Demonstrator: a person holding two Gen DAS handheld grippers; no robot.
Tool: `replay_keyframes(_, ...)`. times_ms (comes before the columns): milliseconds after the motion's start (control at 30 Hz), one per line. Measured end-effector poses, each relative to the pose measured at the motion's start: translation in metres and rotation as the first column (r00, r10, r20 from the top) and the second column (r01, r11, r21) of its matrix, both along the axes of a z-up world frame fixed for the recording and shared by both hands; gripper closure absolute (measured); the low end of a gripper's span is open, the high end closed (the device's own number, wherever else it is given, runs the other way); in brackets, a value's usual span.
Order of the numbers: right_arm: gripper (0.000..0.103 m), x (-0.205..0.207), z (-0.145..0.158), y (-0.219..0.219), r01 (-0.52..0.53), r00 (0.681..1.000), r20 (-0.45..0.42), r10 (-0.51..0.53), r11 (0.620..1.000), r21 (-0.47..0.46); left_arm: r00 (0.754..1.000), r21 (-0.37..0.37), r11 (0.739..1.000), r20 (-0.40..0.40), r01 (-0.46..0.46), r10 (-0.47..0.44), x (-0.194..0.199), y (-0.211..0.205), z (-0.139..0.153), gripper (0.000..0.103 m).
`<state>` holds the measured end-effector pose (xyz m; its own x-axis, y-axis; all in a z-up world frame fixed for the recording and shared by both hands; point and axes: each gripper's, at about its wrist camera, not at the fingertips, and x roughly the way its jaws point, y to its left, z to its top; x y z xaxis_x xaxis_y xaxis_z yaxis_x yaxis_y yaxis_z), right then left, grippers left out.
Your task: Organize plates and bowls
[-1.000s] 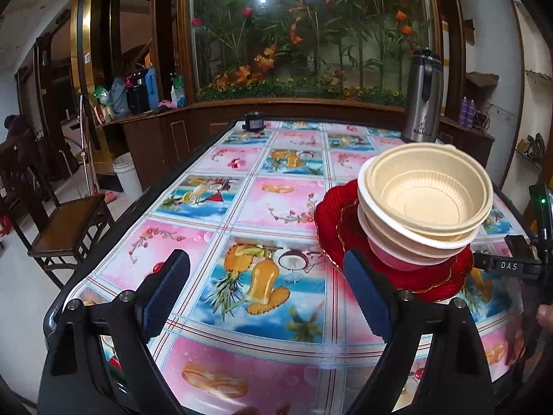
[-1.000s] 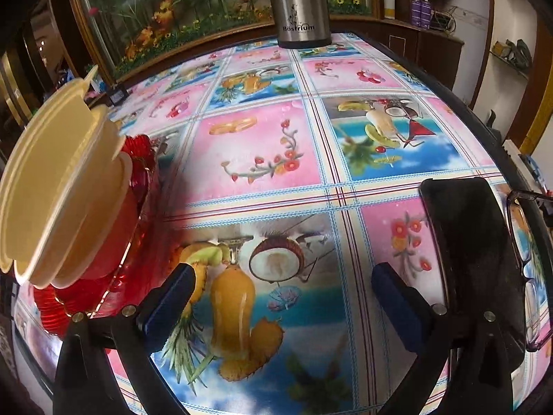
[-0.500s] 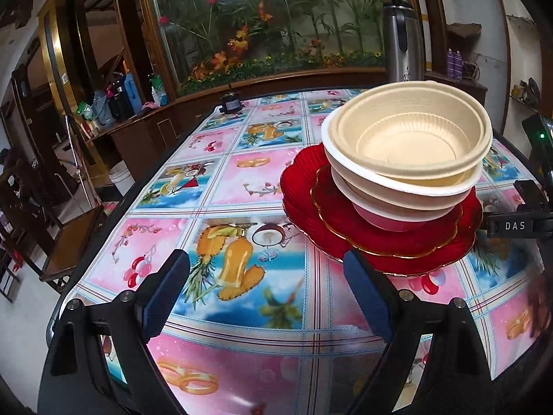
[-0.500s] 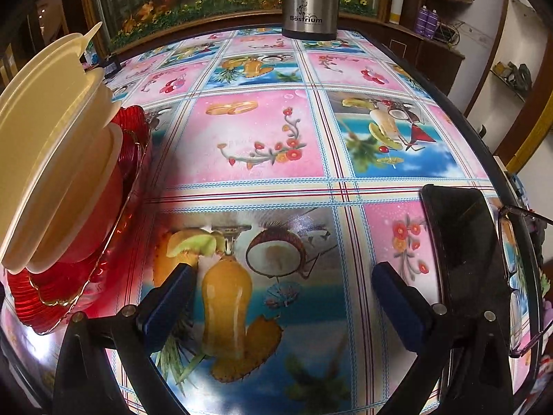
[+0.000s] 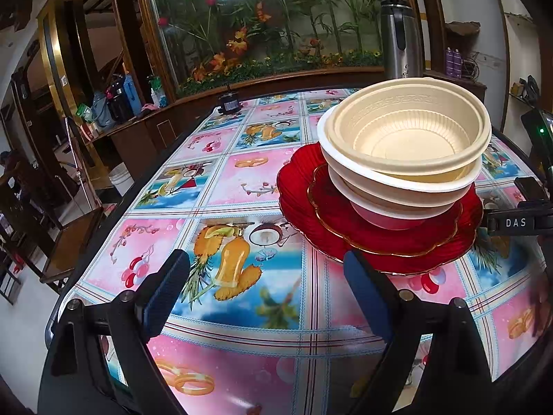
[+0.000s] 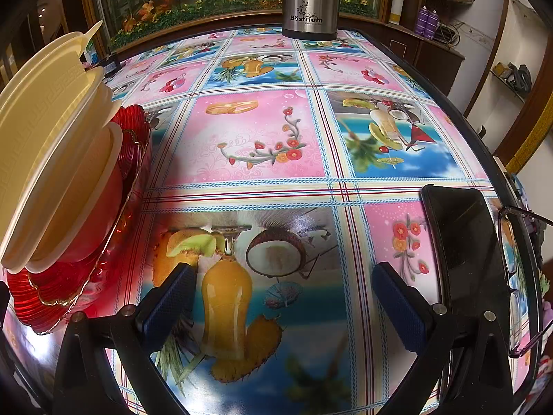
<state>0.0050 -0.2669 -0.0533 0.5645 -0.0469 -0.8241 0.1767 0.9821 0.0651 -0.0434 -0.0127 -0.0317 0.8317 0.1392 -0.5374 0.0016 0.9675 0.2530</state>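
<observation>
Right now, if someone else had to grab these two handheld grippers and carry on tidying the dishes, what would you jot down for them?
Left gripper: open, empty, hanging over the tablecloth just short of the dish pile.
Right gripper: open, empty, over the tablecloth with the pile off to its left.
Dishes: cream bowls nested on a pink bowl, all sitting on stacked red plates.
Nearby: phone and glasses at the table's right edge, steel flask at the far end.
Done: everything in view is gathered into one stack.
Left: apparently nothing loose; perhaps move the stack.
</observation>
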Motion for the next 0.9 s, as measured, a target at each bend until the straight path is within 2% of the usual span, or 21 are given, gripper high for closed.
replay_keyframes(900,0.0,-0.0006,-0.0002,0.0,0.0,1.0,0.0,0.0,1.0,-0.001,1.0,-0.014,1.0,-0.007,0.02,-0.02,-0.0036,0.0024,0.0005,0.012)
